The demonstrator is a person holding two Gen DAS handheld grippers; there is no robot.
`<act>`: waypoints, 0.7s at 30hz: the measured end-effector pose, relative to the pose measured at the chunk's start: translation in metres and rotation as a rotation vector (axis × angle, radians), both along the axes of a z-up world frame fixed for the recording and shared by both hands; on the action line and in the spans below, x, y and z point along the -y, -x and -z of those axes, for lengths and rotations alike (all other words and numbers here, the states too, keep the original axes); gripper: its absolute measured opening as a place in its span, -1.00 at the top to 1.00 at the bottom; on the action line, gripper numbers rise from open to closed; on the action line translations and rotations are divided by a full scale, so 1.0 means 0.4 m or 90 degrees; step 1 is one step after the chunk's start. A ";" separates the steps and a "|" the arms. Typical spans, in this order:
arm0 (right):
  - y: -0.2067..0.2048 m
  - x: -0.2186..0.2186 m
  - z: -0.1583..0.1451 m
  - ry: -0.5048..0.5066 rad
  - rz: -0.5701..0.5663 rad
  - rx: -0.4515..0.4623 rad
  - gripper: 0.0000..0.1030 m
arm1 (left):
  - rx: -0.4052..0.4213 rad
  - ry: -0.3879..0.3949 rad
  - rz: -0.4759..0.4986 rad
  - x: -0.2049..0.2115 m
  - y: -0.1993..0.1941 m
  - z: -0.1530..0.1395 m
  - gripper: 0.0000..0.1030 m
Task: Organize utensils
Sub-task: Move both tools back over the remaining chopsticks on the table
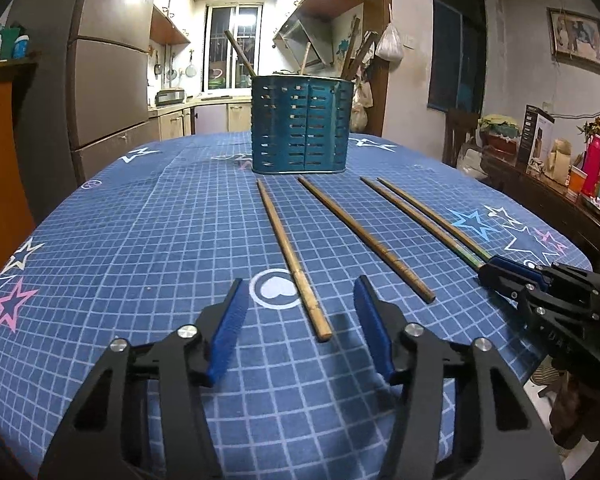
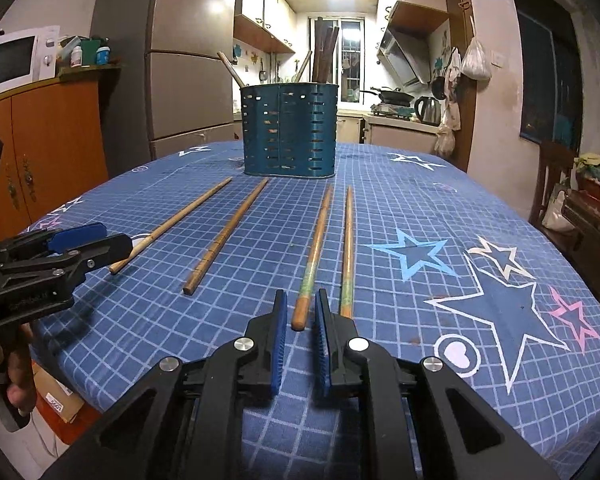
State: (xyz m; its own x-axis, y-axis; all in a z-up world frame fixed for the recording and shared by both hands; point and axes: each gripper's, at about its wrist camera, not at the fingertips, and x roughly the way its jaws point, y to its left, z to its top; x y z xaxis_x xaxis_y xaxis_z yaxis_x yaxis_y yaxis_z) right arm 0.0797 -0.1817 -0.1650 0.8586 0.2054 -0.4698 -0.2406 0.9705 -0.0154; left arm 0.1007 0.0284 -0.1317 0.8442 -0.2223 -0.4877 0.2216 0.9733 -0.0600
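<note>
Left wrist view: the left gripper [image 1: 300, 292] sits low over the blue grid tablecloth [image 1: 140, 220], jaws about half wide. The near end of the 1st chopstick [image 1: 292, 260] lies between the blue pads – not touching either one. Next to it lies the 2nd chopstick [image 1: 364, 236], then a pair lying close together w/ a thin gap [image 1: 416, 216]. All 4 are long, thin wood sticks that point at the blue metal holder [image 1: 303, 124] at the far side of the table. The holder is tall, rounded, full of small slots, w/ more sticks poking out the top. The right gripper [image 1: 488, 270] shows at the right edge, at the near ends of the pair; this view can't tell which stick it has.

Right wrist view: here it's clear – the right gripper [image 2: 302, 304] is narrow, pads close on both sides of the greenish chopstick [image 2: 314, 264]; can't tell if they press on it. Its twin [image 2: 347, 252] lies just outside the right pad. The left gripper [image 2: 100, 240] shows at the left, by the end of the far-left stick [image 2: 172, 224], and a hand [image 2: 16, 372] holds its handle. Only this view shows the microwave [image 2: 16, 60] on an orange cupboard.
</note>
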 end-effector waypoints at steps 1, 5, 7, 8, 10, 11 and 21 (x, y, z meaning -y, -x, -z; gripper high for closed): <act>0.000 -0.001 0.000 0.002 0.000 0.001 0.69 | 0.000 -0.002 0.002 0.005 0.002 0.003 0.01; 0.002 -0.007 0.001 0.009 0.001 0.007 0.69 | -0.004 -0.008 0.009 0.026 0.007 0.016 0.16; 0.003 -0.007 0.002 0.009 0.001 0.009 0.70 | -0.003 -0.010 0.008 0.033 0.009 0.021 0.29; 0.005 -0.008 0.003 0.009 0.002 0.010 0.70 | 0.000 -0.012 0.007 0.036 0.012 0.023 0.29; 0.007 -0.007 0.006 0.006 0.002 0.014 0.70 | 0.009 -0.017 0.001 0.041 0.020 0.029 0.43; 0.007 -0.007 0.006 0.006 0.003 0.016 0.70 | 0.016 -0.022 -0.004 0.044 0.025 0.033 0.45; 0.018 -0.007 0.016 -0.005 0.006 0.026 0.78 | 0.053 -0.025 -0.039 0.052 0.050 0.043 0.77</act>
